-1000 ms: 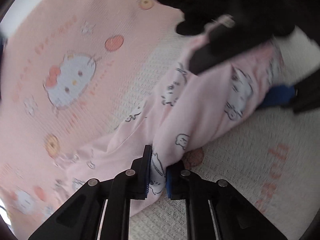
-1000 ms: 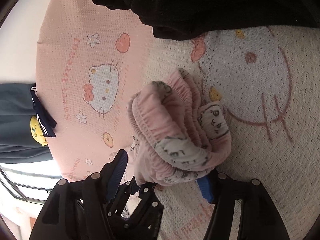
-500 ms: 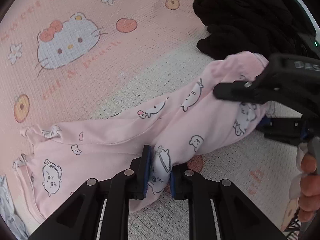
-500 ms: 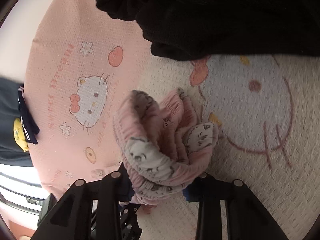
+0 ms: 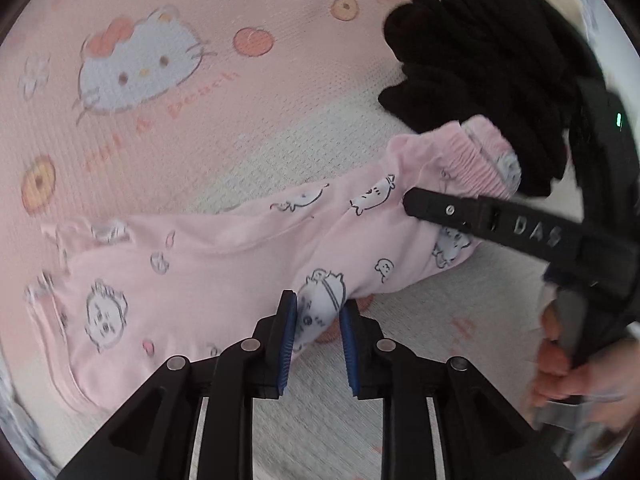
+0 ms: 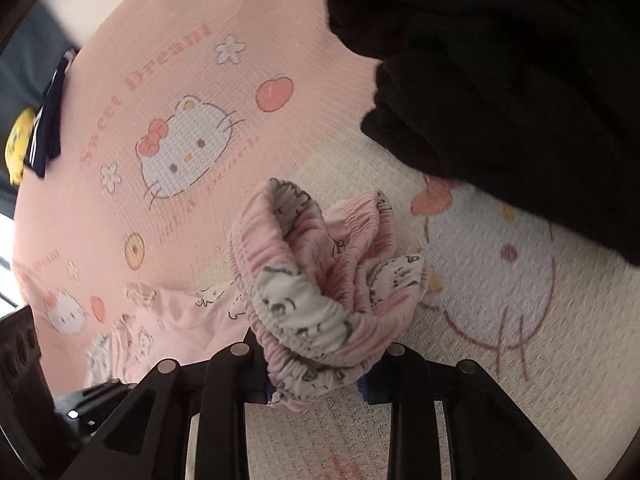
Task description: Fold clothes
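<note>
Pink pyjama trousers (image 5: 224, 264) with small cartoon prints lie stretched across the bed cover, legs to the left, waist to the right. My left gripper (image 5: 318, 320) has a fold of the trouser leg between its blue pads. Its jaws are opening, and the cloth still fills the gap and touches both pads. My right gripper (image 6: 320, 376) is closing on the bunched elastic waistband (image 6: 320, 280), which hides its pads. In the left wrist view one black finger (image 5: 472, 214) of the right gripper lies across the waist end, and a hand (image 5: 560, 368) holds that gripper.
A pink and cream cartoon-cat blanket (image 5: 160, 140) covers the surface. A heap of black clothing (image 5: 480, 60) lies just behind the waistband, large in the right wrist view (image 6: 520, 80). A dark navy garment with a yellow patch (image 6: 44, 128) sits off the blanket's left edge.
The left pads have parted wider around the fold of trouser leg. The right jaws have closed in on the bunched waistband. Both views have rolled and risen a little.
</note>
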Action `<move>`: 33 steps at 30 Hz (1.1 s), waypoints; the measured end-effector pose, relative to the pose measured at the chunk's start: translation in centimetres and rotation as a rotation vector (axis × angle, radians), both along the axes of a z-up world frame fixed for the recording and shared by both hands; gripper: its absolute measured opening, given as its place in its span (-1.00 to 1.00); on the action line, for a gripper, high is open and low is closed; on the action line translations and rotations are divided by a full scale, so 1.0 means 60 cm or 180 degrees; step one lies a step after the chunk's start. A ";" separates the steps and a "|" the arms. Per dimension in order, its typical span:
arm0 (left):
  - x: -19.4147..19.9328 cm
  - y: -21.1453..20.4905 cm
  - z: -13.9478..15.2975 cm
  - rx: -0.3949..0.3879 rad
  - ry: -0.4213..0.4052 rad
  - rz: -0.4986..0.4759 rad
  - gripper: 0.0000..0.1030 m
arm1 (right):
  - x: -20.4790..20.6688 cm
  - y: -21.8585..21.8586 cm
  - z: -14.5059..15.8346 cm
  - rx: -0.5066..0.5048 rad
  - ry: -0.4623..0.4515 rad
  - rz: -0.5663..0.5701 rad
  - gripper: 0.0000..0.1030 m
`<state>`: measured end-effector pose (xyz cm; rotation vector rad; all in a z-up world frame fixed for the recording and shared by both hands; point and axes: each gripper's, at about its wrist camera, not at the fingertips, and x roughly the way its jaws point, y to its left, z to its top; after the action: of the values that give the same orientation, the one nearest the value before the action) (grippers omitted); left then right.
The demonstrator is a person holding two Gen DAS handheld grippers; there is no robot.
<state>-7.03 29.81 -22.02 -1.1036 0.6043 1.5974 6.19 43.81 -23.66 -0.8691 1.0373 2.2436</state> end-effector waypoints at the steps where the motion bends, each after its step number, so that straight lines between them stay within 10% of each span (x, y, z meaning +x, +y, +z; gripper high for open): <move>1: -0.010 -0.010 0.002 0.0010 -0.0124 0.0077 -0.51 | 0.001 -0.007 0.008 0.0119 -0.0041 0.0046 -0.46; 4: -0.029 -0.036 0.018 0.0089 -0.0226 0.0292 0.40 | -0.002 -0.024 0.027 0.0446 -0.0148 0.0178 -0.46; 13: -0.102 -0.080 0.049 0.0456 -0.0912 0.0899 0.41 | -0.028 -0.054 0.051 0.0944 -0.0275 0.0413 -0.46; 33: -0.127 -0.071 0.093 0.0908 -0.2631 0.0760 0.41 | -0.084 -0.151 0.101 0.1812 -0.0103 0.1176 -0.42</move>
<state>-14.63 25.58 -16.41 -1.5043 -0.3020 1.2060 1.12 34.78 -17.60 -0.8794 0.1897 2.6114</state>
